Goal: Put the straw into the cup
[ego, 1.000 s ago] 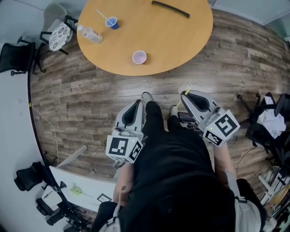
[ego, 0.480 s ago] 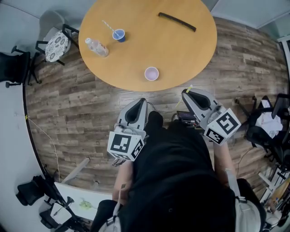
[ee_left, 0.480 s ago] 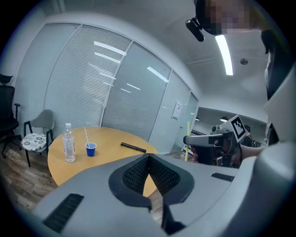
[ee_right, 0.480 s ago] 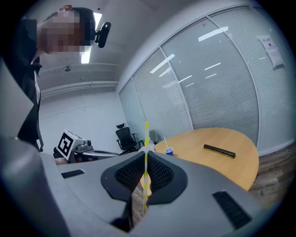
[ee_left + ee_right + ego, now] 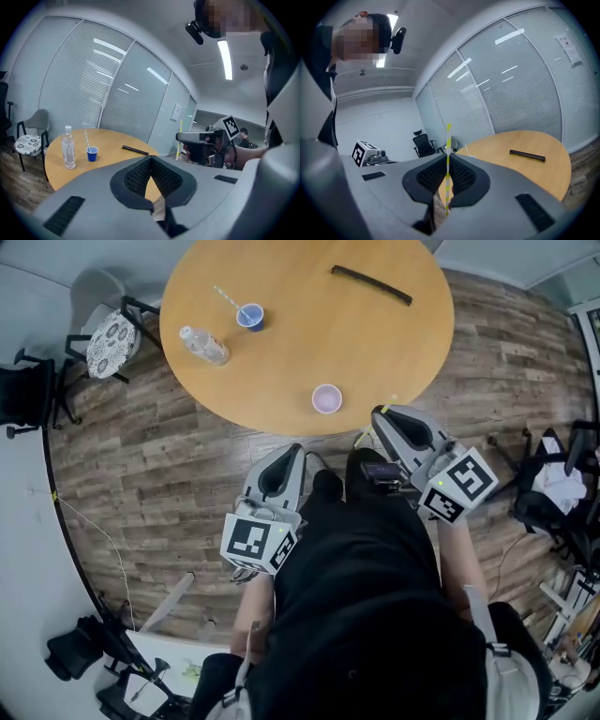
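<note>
Straw (image 5: pixel 448 136) is pinched upright by the squeezed right gripper (image 5: pixel 447 158) near the table (image 5: pixel 375 343) edge, ready to be dropped into the pink cup (image 5: pixel 326 398), while the left gripper (image 5: pixel 151 161) is closed and empty.

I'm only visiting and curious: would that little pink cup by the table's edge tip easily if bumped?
Probably: the pink cup looks small and empty, so likely light. Sitting near the table edge, a shove might knock it off.

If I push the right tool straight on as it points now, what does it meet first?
Probably the round table's near edge, just ahead of the right tool and its straw; the pink cup stands beyond, slightly left. Height against the tabletop is unclear.
</note>
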`<act>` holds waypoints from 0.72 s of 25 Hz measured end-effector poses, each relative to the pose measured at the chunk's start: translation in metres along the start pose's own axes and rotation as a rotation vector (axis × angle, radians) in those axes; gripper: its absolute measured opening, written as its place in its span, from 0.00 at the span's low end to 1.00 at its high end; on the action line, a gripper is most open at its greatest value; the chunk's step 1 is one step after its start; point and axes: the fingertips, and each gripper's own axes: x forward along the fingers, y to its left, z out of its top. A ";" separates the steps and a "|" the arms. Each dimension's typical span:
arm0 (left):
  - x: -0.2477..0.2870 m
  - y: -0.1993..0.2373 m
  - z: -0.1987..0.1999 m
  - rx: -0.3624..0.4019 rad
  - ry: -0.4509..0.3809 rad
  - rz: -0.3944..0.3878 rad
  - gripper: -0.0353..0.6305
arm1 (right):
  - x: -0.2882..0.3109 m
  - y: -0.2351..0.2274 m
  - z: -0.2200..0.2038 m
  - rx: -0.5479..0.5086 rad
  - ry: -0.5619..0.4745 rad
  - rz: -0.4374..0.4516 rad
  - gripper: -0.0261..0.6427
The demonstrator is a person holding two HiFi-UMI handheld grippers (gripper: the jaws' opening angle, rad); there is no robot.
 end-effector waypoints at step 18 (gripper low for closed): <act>0.058 0.010 0.022 -0.033 -0.004 0.072 0.07 | 0.081 -0.063 -0.011 0.053 0.066 0.110 0.08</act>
